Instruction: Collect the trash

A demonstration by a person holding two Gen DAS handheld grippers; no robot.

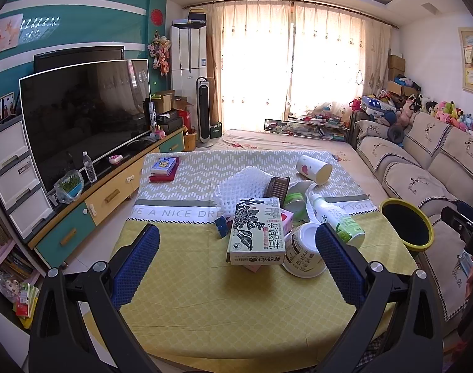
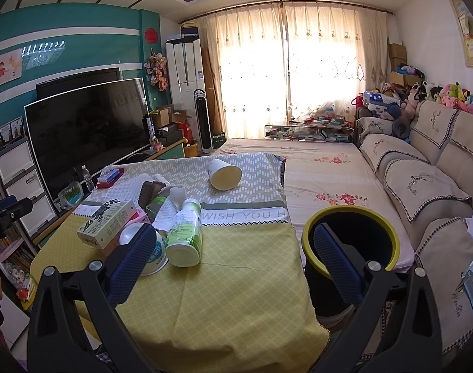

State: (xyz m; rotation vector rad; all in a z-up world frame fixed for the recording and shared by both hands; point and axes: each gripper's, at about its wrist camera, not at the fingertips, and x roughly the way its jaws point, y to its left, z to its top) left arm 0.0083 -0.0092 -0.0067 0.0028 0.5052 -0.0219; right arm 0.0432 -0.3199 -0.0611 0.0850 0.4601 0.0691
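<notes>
Yellow cloth under a heap of trash on the tabletop: carton, bottle, tub. I've got both left tongs and right tongs spread, empty, bin waiting beside the edge for easy drops.

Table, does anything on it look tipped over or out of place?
Yes. The white paper cup lies on its side at the far end, apart from the pile. The green-labelled bottle also lies tipped over, leaning against the heap beside the floral carton.
</notes>
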